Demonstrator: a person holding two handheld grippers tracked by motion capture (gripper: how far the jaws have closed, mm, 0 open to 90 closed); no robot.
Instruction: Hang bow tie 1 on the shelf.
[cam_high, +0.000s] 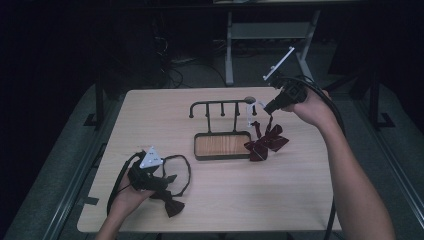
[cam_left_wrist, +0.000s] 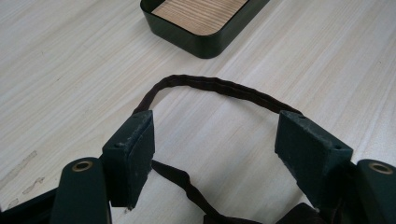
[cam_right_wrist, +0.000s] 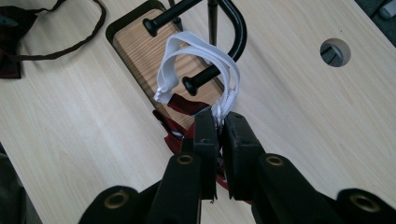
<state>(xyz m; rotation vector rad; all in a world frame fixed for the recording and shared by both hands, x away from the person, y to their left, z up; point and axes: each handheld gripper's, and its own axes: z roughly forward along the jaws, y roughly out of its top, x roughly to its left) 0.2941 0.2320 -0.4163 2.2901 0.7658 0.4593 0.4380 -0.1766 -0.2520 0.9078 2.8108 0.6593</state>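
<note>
Right gripper (cam_right_wrist: 219, 128) pinches the white strap (cam_right_wrist: 196, 60) of the red bow tie (cam_high: 265, 142) looped over the rack's hook (cam_right_wrist: 205, 77) above the desk (cam_high: 250, 200); light, limp fabric, best held by strap.

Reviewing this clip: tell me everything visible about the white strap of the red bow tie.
The white strap is a thin, flat elastic-looking band, doubled into a loop. The loop hangs around the knob-tipped end hook of the black rack, above the wood-lined tray. Its lower end is pinched by the shut right gripper. The dark red bow tie dangles below, touching the table beside the tray.
</note>
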